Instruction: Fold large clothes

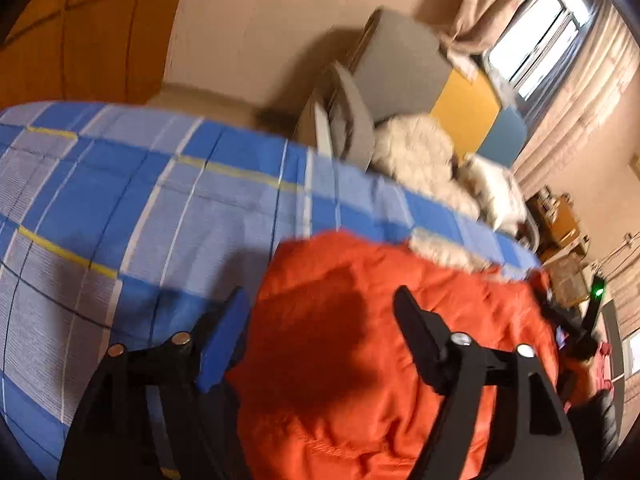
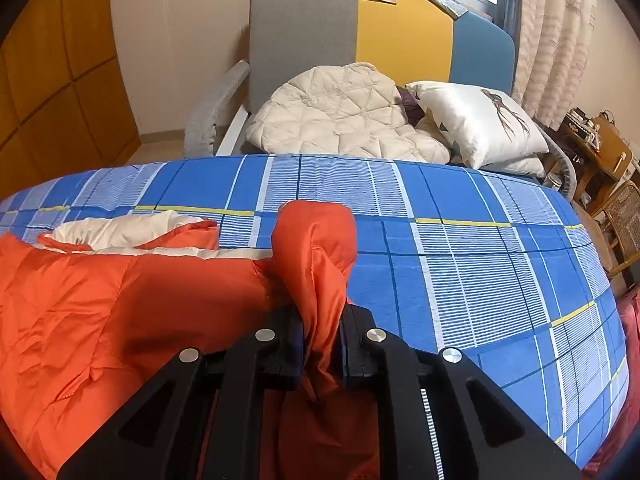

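Observation:
An orange padded jacket (image 1: 360,340) with a white lining lies on a bed with a blue checked sheet (image 1: 140,200). My left gripper (image 1: 320,300) is open and hovers over the jacket's left edge, nothing between its fingers. In the right wrist view the jacket (image 2: 100,300) spreads to the left and its white lining (image 2: 120,230) shows at the far edge. My right gripper (image 2: 320,320) is shut on a bunched fold of the orange jacket that stands up between its fingers. The other gripper (image 1: 588,328) shows at the right edge of the left wrist view.
Beyond the bed stands a grey, yellow and blue armchair (image 2: 360,32) with a cream quilted garment (image 2: 340,120) and a white pillow (image 2: 480,120). A wooden wardrobe (image 2: 52,80) is at the left. Small wooden furniture (image 2: 608,152) and curtains (image 2: 560,28) are at the right. The sheet (image 2: 500,260) is bare at right.

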